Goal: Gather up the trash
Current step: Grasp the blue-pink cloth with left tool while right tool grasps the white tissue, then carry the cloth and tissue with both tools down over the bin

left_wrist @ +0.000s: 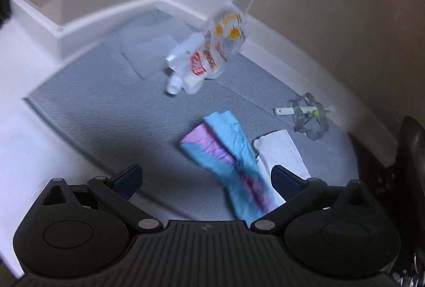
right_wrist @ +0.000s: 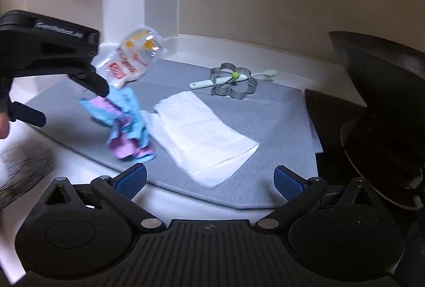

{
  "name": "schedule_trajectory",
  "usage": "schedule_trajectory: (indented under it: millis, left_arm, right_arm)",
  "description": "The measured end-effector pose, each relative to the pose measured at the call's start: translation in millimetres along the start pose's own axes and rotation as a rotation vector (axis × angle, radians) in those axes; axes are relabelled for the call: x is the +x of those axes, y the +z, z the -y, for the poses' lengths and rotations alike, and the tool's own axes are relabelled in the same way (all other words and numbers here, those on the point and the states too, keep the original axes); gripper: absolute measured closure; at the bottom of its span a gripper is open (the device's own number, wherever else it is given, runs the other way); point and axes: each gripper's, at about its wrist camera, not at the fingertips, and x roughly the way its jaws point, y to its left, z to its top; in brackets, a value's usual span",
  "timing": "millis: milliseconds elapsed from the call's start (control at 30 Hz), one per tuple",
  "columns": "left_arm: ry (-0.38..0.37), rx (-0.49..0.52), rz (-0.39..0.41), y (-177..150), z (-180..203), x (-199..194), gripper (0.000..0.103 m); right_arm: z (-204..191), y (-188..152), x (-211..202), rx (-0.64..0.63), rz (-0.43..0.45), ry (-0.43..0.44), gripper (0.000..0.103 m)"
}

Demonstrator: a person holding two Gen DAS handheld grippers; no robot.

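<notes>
Left wrist view: left gripper (left_wrist: 205,179) spread wide, empty, blue wrapper (left_wrist: 228,162) lying just ahead, long axis running away from it toward the pouch (left_wrist: 209,53); right wrist view: right gripper (right_wrist: 209,178) released, farther from wrapper (right_wrist: 124,125).

1. Both views are dim and cool, with soft, even indoor light.
2. Motion blur smears the clear printed plastic pouch (left_wrist: 209,47) and the crumpled blue-and-purple wrapper (right_wrist: 124,125).
3. Fisheye distortion bends the white counter (left_wrist: 34,154) edges and walls into curves.
4. The right side of each view sinks into near-black shadow.
5. The flat white folded paper towel (right_wrist: 204,133) is the brightest area, its texture faint.
</notes>
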Motion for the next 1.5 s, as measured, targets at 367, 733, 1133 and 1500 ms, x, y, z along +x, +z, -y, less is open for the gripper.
schedule_trajectory:
  millis: [367,733,1133,1500]
  left_arm:
    - [0.041,0.065,-0.075,8.5,9.1,36.4,0.039]
    - [0.091,0.024,0.003,0.2,-26.5,-12.9,0.077]
    - [0.109,0.128,0.141,-49.2,-39.4,-101.2,0.097]
    - [0.12,0.226,0.202,-102.5,-18.9,-167.5,0.097]
  right_arm:
    - [-3.9,20.6,63.8,-0.053,-0.096,0.076,0.002]
    - [-5.0,16.7,42.0,0.018,-0.023,0.066,0.098]
    - [-20.3,0.1,-36.5,-0.021,0.126,0.116,0.098]
    - [-17.4,-25.2,-97.6,-0.007,0.177,0.184,0.098]
